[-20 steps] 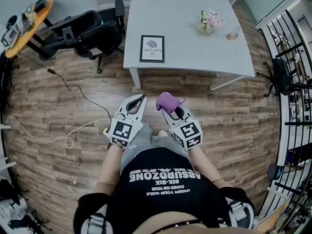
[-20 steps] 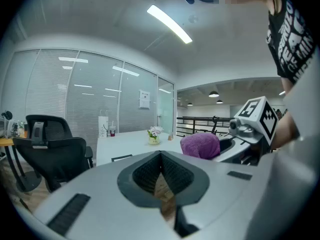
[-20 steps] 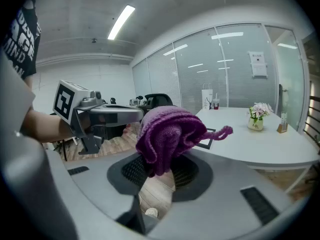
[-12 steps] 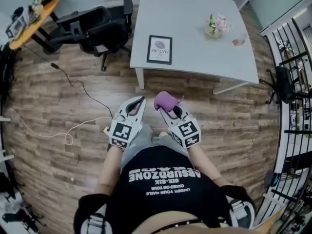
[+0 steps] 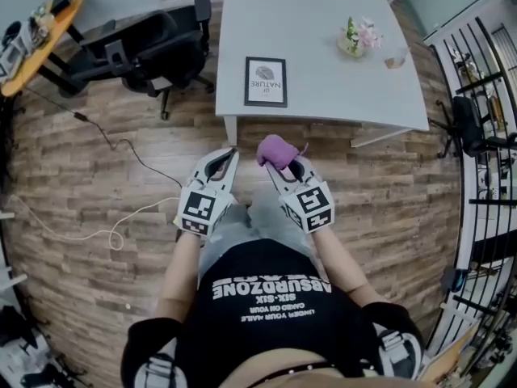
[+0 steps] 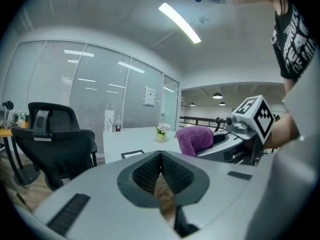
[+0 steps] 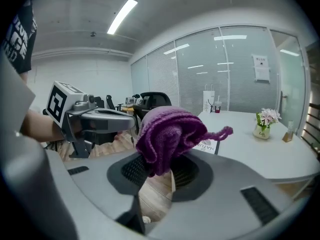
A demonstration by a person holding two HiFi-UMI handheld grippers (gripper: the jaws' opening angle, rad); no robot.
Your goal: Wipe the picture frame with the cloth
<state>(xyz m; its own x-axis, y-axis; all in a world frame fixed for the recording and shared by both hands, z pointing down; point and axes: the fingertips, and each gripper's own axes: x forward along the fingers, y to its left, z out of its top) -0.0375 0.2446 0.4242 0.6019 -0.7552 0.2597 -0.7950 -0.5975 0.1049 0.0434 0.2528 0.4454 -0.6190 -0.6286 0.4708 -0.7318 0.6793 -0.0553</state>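
Note:
A black picture frame [image 5: 266, 82] with a white print lies flat near the front left corner of the white table [image 5: 323, 95]; it also shows as the frame [image 7: 210, 146] behind the cloth and as a thin dark frame [image 6: 131, 154] on the table. My right gripper [image 5: 280, 162] is shut on a bunched purple knitted cloth [image 5: 276, 149], which fills the jaws as the cloth [image 7: 167, 134]. My left gripper [image 5: 227, 158] is shut with nothing in it. Both hang over the floor, short of the table's front edge.
A small flower pot [image 5: 356, 37] and a little glass [image 5: 396, 58] stand at the table's right. A black office chair [image 5: 149, 47] sits left of the table. A white cable [image 5: 97, 229] and a dark one trail over the wood floor. Black railings [image 5: 485, 120] line the right.
Both grippers have moved forward toward the table's front edge, with the purple cloth still held. The head view has shifted a little.

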